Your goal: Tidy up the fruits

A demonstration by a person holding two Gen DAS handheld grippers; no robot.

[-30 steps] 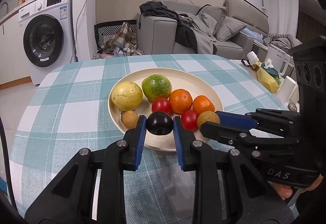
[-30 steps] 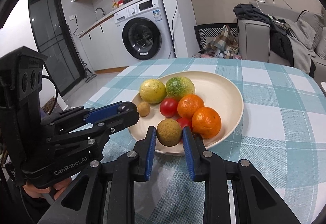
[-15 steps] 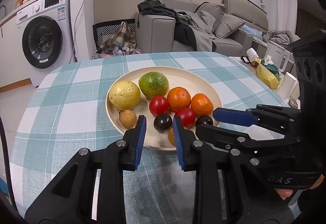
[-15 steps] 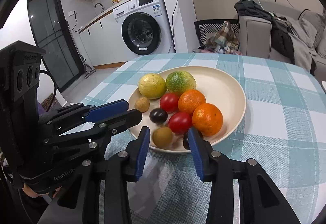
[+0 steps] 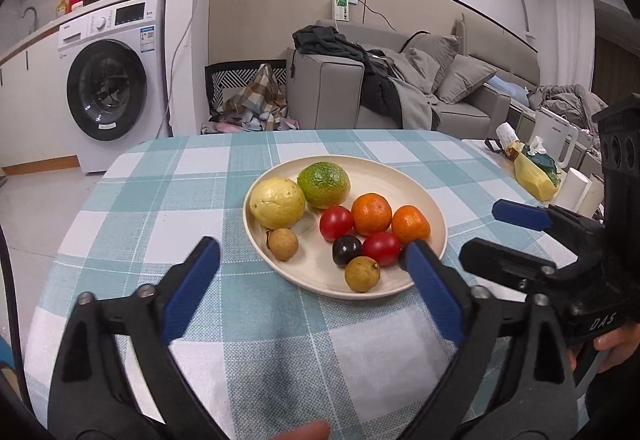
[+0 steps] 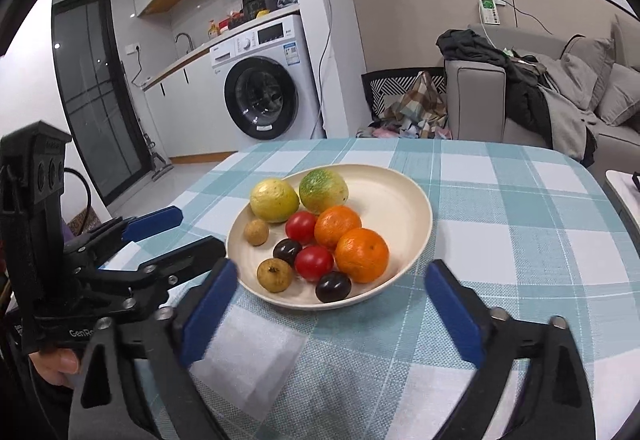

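Both hand-held grippers have drawn back and spread wide since a second ago: the left hand-held gripper (image 5: 312,260) and right hand-held gripper (image 6: 330,284) grasp nothing. At frame centre, the round cream plate (image 6: 404,200) on the teal-checked worktop (image 6: 520,208) holds 10 fruits, including 2 dark plums (image 6: 333,287) and 2 brown longans (image 6: 274,274).

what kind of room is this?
Likely a small flat's open living and kitchen area: a washing machine under a counter with a tap, a grey sofa, and a checked dining table.
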